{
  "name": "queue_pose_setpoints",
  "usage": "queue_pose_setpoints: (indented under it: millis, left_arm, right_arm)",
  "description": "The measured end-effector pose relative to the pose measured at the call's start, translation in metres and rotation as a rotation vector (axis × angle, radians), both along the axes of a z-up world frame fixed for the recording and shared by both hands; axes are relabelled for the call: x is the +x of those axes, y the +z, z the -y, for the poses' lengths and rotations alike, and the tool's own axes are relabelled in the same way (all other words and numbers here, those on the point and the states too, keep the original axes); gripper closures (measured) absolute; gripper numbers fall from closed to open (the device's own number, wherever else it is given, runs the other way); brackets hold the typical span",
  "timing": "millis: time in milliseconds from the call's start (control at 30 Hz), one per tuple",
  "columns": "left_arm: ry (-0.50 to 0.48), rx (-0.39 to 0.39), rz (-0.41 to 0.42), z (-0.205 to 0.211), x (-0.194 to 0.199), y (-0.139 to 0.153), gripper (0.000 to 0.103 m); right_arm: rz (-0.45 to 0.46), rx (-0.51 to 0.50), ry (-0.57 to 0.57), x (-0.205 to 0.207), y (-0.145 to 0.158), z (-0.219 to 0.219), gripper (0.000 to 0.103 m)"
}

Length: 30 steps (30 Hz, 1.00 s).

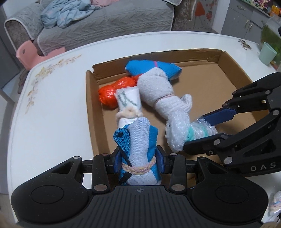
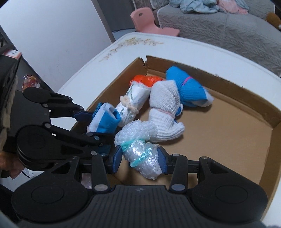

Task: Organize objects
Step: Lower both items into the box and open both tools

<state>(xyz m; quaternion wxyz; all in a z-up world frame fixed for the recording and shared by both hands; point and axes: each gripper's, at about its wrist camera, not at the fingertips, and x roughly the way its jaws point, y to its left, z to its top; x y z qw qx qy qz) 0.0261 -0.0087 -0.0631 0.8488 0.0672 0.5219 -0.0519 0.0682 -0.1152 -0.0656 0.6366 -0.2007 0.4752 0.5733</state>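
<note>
The left claw (image 1: 138,157) grips a blue-and-white sock roll (image 1: 138,140), its long axis pointing into the cardboard tray (image 1: 193,57). The right claw (image 2: 140,157) grips a bubble-wrap bundle (image 2: 140,154) just beside it, above the tray's near end.

A white tabletop (image 1: 52,108) with rounded corners and a faint floral print along its edge filled the foreground. Behind it stood a sofa (image 1: 108,22) under a grey quilted cover, with crumpled pale blue clothing (image 1: 65,14) and a bit of pink fabric (image 1: 98,2) heaped on the seat. A small pink plastic chair (image 2: 151,21) sat on the floor just beside the sofa. Grey cabinet doors (image 1: 245,21) with metal handles lined the far right, and a plain white wall (image 2: 52,35) rose on the left. The light was even and indoor.
</note>
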Motion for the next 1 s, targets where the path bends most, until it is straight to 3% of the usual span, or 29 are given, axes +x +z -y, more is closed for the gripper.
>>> queue_pose_setpoints:
  millis: [200, 267, 300, 733, 1000]
  left_arm:
    - [0.011, -0.005, 0.004, -0.003, 0.002, 0.002, 0.055]
    - [0.03, 0.001, 0.011, -0.005, 0.003, 0.002, 0.039]
    - [0.031, -0.005, 0.015, -0.006, 0.003, 0.003, 0.038]
    - [0.019, -0.024, 0.034, -0.007, -0.001, 0.021, 0.024]
    - [0.033, -0.032, 0.067, -0.012, -0.015, 0.043, 0.024]
  right_arm:
    - [-0.015, -0.002, -0.015, 0.0, -0.001, 0.002, 0.062]
    - [-0.015, -0.002, -0.013, 0.001, -0.002, 0.004, 0.06]
    - [-0.009, -0.004, -0.007, 0.001, -0.003, 0.004, 0.059]
    - [0.029, -0.009, 0.083, -0.013, -0.003, 0.004, 0.054]
    - [0.085, -0.001, 0.072, -0.012, 0.01, 0.014, 0.05]
